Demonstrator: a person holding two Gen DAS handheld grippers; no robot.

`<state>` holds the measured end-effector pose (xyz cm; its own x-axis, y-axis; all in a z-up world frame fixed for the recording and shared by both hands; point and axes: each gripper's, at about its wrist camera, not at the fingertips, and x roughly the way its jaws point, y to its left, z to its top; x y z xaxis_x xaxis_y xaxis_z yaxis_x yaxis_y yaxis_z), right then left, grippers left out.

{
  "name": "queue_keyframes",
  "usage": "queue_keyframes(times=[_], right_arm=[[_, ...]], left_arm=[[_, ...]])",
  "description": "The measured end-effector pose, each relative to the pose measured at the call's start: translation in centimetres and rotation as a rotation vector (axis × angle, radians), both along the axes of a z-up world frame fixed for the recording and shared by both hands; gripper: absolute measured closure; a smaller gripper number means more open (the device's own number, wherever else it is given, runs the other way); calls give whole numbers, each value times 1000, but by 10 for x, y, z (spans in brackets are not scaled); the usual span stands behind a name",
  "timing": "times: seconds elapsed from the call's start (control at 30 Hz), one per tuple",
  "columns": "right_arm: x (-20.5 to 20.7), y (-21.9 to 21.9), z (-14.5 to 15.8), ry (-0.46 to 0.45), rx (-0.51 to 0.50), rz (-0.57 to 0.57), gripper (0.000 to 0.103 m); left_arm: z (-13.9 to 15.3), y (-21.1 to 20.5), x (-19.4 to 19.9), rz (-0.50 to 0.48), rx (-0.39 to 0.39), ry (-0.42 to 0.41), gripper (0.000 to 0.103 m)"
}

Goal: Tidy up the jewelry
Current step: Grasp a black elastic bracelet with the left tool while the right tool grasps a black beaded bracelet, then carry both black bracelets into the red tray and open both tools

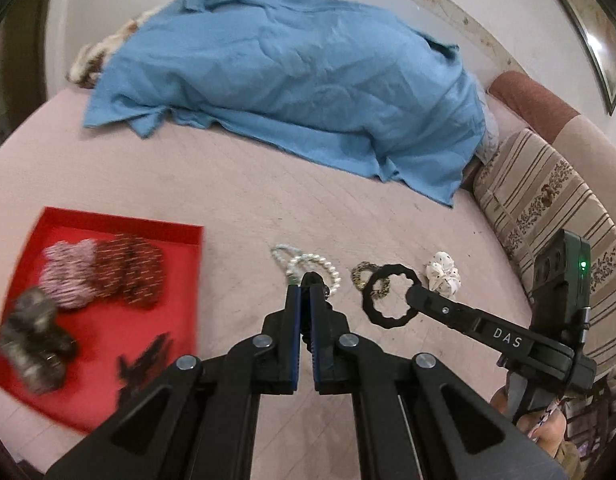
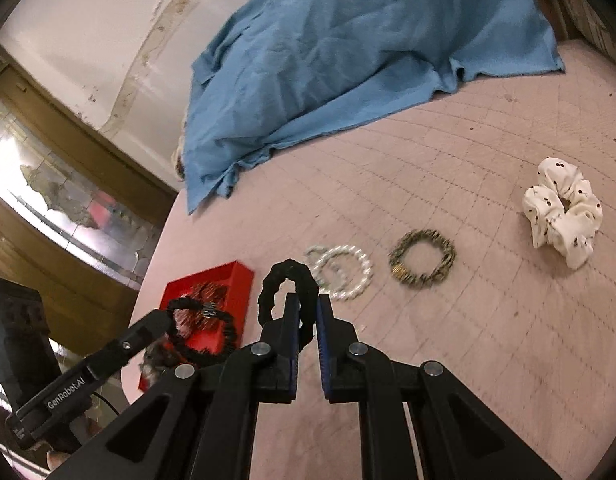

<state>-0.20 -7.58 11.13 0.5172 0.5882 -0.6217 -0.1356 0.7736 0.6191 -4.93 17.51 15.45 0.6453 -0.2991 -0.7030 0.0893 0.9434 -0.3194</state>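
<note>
My left gripper [image 1: 306,290] is shut on a thin black hair band [image 2: 221,338] with a small charm, which hangs above the red tray [image 2: 239,280]. In the left wrist view that band [image 1: 308,280] shows edge-on between the pads. My right gripper [image 2: 308,302] is shut on a wavy black hair ring [image 2: 267,292], lifted off the bed; the ring [image 1: 372,312] also shows in the left wrist view. Two pearl bracelets [image 2: 342,276], a gold-green bracelet [image 2: 422,260] and a white dotted scrunchie [image 2: 562,212] lie on the pink bedcover [image 2: 468,340].
The red tray [image 1: 107,340] holds pink, dark red and grey scrunchies and a black clip. A crumpled blue sheet [image 1: 287,72] covers the far part of the bed. A striped cushion [image 1: 548,200] lines the right side. A wall and window frame stand beyond the bed's left edge.
</note>
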Motion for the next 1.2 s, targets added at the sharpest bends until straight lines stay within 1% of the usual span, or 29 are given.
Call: queue_keyframes(times=[0.2,0.43,0.6,0.87,1.0,1.2], right_arm=[[-27,24,16,-25,-9,45,94],[-50,69,28,-45,-30,131,94],[-55,101,30,-43,-45,185,94],[-58,168,25,-29,-100,291,94],[-54,198,21,-32,-139,335,94],[-42,234,12,-19,-189,372,94]], left_arm=[[11,46,-31,101,7,-14,99],[9,101,-54,207,-13,-15,99],[-5,134,-64,262,-54,9,99],[-38,163,-69,307,-83,64,99],[-52,174,-69,322,-75,82,99],[-62,182,-69,336,-27,86,99]])
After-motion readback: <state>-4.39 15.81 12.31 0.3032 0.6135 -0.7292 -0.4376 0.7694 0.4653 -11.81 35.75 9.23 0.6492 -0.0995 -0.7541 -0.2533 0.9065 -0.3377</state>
